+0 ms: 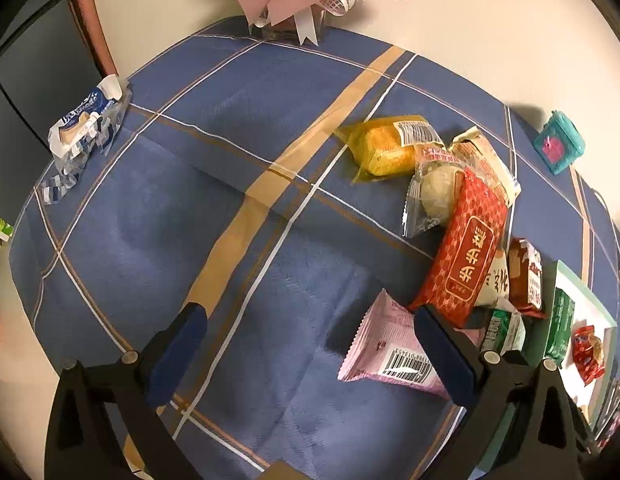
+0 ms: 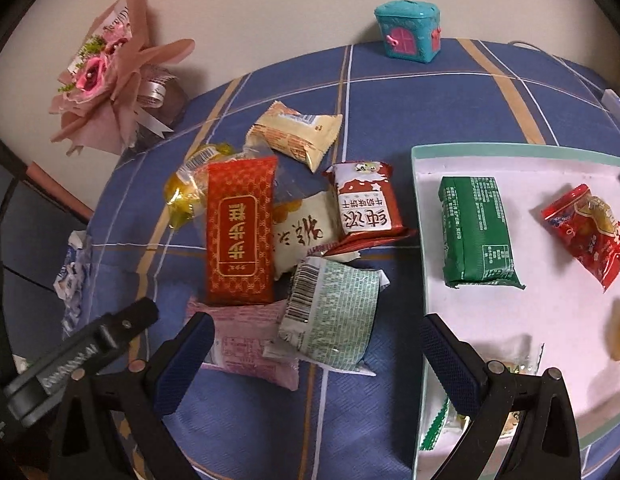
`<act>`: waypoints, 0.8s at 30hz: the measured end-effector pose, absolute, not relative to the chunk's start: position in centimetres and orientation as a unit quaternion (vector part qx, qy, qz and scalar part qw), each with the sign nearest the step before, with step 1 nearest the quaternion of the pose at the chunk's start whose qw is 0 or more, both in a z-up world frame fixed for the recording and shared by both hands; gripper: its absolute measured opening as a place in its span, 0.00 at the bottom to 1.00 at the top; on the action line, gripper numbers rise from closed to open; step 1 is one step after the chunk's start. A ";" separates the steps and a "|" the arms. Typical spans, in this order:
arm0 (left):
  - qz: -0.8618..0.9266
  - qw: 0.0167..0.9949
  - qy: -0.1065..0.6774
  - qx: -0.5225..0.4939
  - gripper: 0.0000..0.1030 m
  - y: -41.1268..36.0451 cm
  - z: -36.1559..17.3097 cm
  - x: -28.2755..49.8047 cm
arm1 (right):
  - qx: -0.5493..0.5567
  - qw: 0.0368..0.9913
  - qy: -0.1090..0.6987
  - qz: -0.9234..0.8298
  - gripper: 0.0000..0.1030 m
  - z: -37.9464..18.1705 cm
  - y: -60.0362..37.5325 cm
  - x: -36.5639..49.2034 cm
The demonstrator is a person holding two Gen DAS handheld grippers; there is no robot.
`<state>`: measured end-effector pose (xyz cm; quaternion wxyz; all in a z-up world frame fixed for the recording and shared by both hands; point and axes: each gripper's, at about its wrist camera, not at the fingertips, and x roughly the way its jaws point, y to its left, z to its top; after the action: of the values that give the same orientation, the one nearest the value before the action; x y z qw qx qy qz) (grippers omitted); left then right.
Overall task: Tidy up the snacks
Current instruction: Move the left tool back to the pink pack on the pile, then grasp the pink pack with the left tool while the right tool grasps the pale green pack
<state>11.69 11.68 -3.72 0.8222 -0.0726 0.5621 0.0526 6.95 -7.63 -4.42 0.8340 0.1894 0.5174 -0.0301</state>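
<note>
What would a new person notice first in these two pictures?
A pile of snack packets lies mid-table on the blue checked cloth, topped by a red packet with gold characters. To its right, a white tray holds a green packet. A pink bouquet stands at the far left.

A home setting is indicated: a table is covered by a blue plaid fabric cloth (image 2: 429, 92), and a pink paper-wrapped flower bouquet (image 2: 106, 76) and a teal plastic toy house (image 2: 407, 32) are set against a plain cream wall (image 2: 270, 8).

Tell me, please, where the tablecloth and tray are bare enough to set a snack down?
The cloth is bare between the blue-white packet and the snack pile. In the tray, the white floor below the green packet is bare. The pile is crowded.
</note>
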 end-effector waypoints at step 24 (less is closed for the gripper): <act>-0.024 0.802 0.593 -0.066 1.00 6.5 -5.8 12.8 | 0.173 0.817 0.549 -0.027 0.52 -6.6 -7.8 8.1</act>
<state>12.85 6.49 -5.78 0.8025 -0.0657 0.5926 -0.0243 8.13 -7.82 -6.62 0.8174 0.1728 0.5488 -0.0267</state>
